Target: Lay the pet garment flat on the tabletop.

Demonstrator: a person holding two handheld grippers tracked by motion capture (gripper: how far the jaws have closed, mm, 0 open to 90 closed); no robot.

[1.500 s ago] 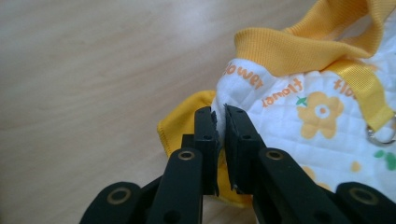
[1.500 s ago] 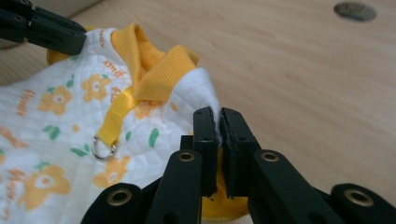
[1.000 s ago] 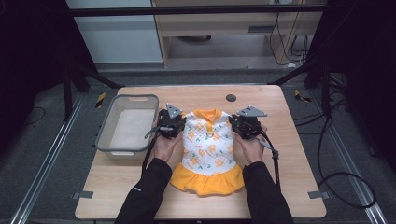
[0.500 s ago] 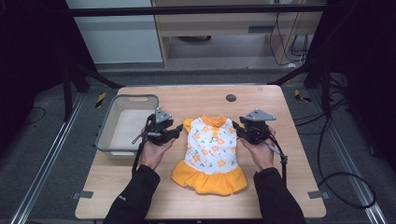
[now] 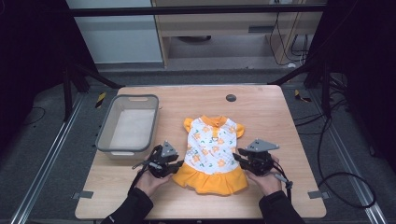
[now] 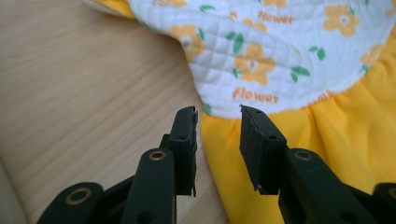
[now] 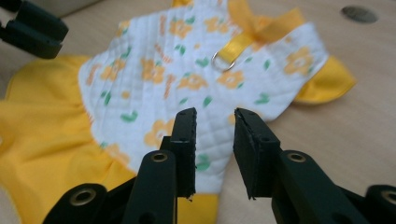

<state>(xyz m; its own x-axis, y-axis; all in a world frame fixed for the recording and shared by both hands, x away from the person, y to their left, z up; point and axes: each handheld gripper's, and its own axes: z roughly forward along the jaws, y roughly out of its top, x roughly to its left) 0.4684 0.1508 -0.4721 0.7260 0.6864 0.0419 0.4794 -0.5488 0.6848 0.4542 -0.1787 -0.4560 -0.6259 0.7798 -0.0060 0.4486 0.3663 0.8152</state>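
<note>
A small dress (image 5: pixel 212 149) lies flat on the wooden table (image 5: pixel 261 107), with a white quilted top printed with orange flowers and a yellow skirt toward the person. My left gripper (image 5: pixel 180 165) sits at the dress's left edge, where top meets skirt. In the left gripper view its jaws (image 6: pixel 217 114) stand apart, having just been closing, with the dress (image 6: pixel 280 56) edge ahead of the tips and nothing pinched. My right gripper (image 5: pixel 238 158) is at the right waist edge. Its jaws (image 7: pixel 215 116) have also been closing and are apart over the dress (image 7: pixel 163 79), unpinched.
A grey plastic bin (image 5: pixel 128 99) stands at the table's left, just beyond my left hand. A small black disc (image 5: pixel 230 97) is set in the table's far middle. My left gripper's jaws (image 7: pixel 32 28) show at the top left of the right gripper view.
Both hands have come back from the dress's shoulders, out past its sleeves and down its sides to the waist. The dress now lies spread flat.
</note>
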